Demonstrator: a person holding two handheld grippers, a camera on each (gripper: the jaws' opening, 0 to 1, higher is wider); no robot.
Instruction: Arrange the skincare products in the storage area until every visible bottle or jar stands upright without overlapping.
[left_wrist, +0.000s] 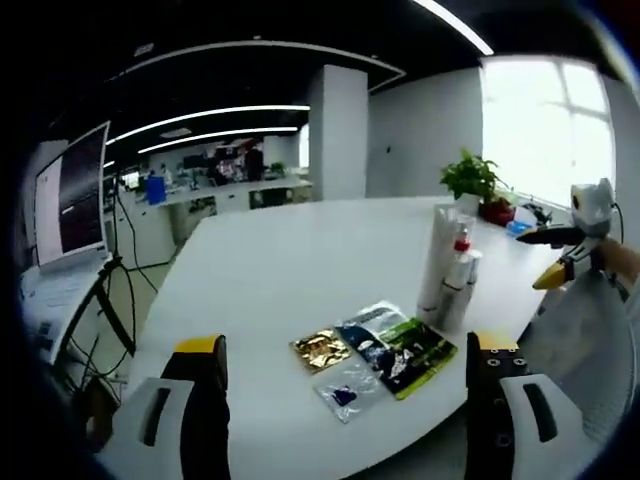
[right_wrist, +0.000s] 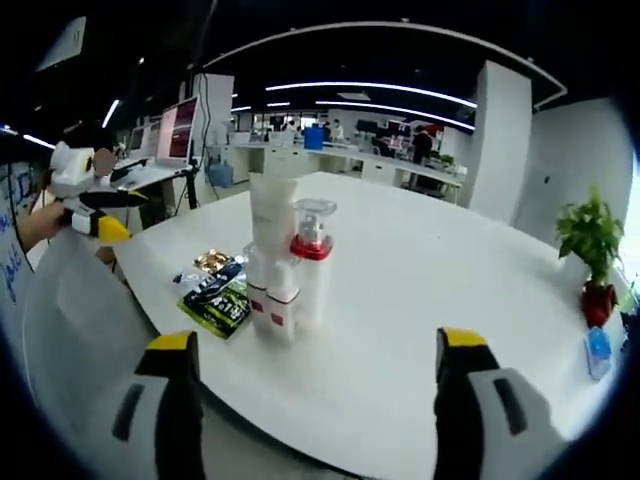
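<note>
- Left tool (left_wrist: 345, 400) nearest in the left gripper view: jaws spread wide, yellow-tipped, nothing between them, hanging over the near edge of the white tabletop (left_wrist: 270, 260).
- Sachets (left_wrist: 375, 355) lie flat just ahead of the left tool, between its jaws and slightly toward the right jaw: a gold packet (left_wrist: 320, 349), a dark and green one (left_wrist: 400, 352), a small clear one with a blue item (left_wrist: 345, 392). They partly overlap.
- Bottle cluster (left_wrist: 448, 270) stands upright beyond the sachets, ahead of the right jaw: a tall white tube (left_wrist: 437, 255) with a red-collared pump bottle (left_wrist: 459, 275) touching or just beside it.
- Potted plant (left_wrist: 475, 182) sits further off, past the bottles, toward the window.
- Right tool (right_wrist: 315, 400) in the right gripper view: jaws wide apart, empty, over the tabletop edge.
- From the right tool, the bottle cluster (right_wrist: 285, 265) is ahead and a little left of centre, well apart from both jaws; white tube (right_wrist: 270, 220) behind, pump bottle with clear cap and red collar (right_wrist: 312, 250) beside it, small white-and-red bottles (right_wrist: 270, 300) in front, all upright and packed close.
- Sachets (right_wrist: 220, 290) lie just left of the cluster.
- Other tool (right_wrist: 90, 210) shows at far left, held by a person's hand.
- Potted plant (right_wrist: 592, 245) far right.
</note>
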